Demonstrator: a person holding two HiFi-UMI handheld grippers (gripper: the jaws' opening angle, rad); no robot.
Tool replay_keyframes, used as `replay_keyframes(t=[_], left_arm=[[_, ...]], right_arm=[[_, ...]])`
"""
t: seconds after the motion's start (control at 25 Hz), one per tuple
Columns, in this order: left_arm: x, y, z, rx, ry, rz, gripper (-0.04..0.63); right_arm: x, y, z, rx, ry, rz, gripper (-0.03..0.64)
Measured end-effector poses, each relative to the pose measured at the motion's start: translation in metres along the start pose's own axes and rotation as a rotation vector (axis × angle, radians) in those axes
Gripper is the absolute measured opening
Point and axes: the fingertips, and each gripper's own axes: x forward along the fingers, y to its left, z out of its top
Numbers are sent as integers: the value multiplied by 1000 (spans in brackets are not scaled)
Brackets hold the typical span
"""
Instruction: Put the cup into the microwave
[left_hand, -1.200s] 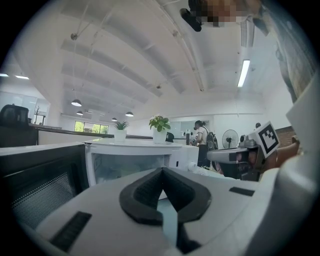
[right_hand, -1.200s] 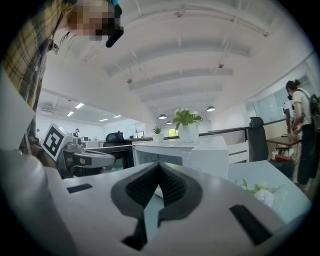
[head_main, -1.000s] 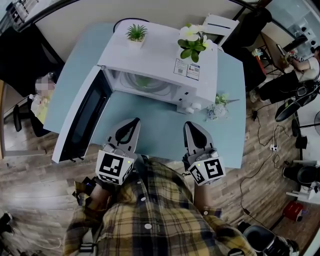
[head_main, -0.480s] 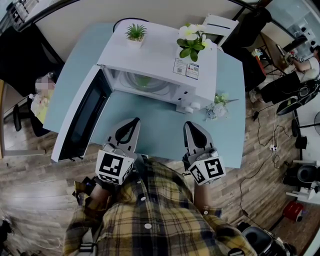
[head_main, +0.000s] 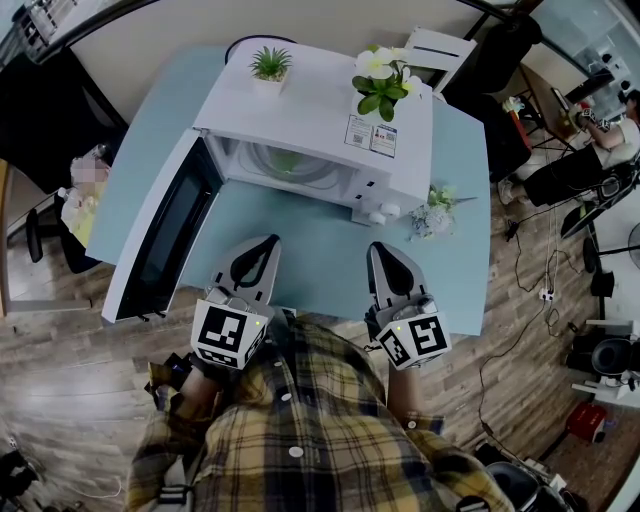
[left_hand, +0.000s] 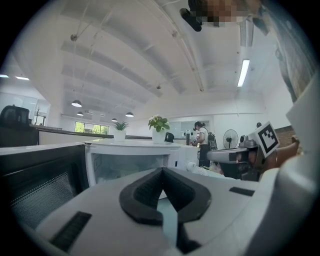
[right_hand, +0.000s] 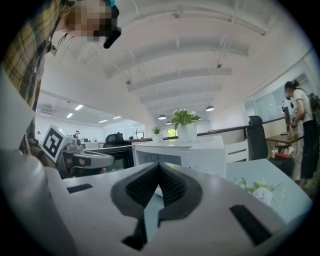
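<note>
Head view shows the white box-shaped microwave oven (head_main: 320, 120) on the pale blue table (head_main: 300, 255), straight ahead of both pairs of fingers. Its dark-windowed door (head_main: 160, 235) is swung wide open, lying ahead and to the outer side of the left gripper (head_main: 265, 243). That gripper lines up with the open cavity (head_main: 290, 165). The right gripper (head_main: 382, 250) faces the control side with its two knobs, so the left one is judged nearer to the opening and to the door.

Both grippers hover side by side over the table's near edge, pointing almost level at the oven. In the left gripper view the dark ribbed pads (left_hand: 147, 187) are clenched tip to tip with nothing between them. The right gripper view shows its pads (right_hand: 172, 187) closed and empty too.

No cup can be made out with certainty. None stands on the bare table between the fingertips and the oven. Inside the cavity, beyond the left fingertips, lies a glass turntable (head_main: 300, 172) with a faint greenish shape (head_main: 285, 160) on it. Whether that is the cup or a reflection cannot be told.
</note>
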Motion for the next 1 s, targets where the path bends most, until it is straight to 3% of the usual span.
replay_keyframes(t=[1.0], left_arm=[[-1, -5, 5, -4, -16, -48, -9]], right_arm=[[-12, 0, -2, 4, 9, -15, 3]])
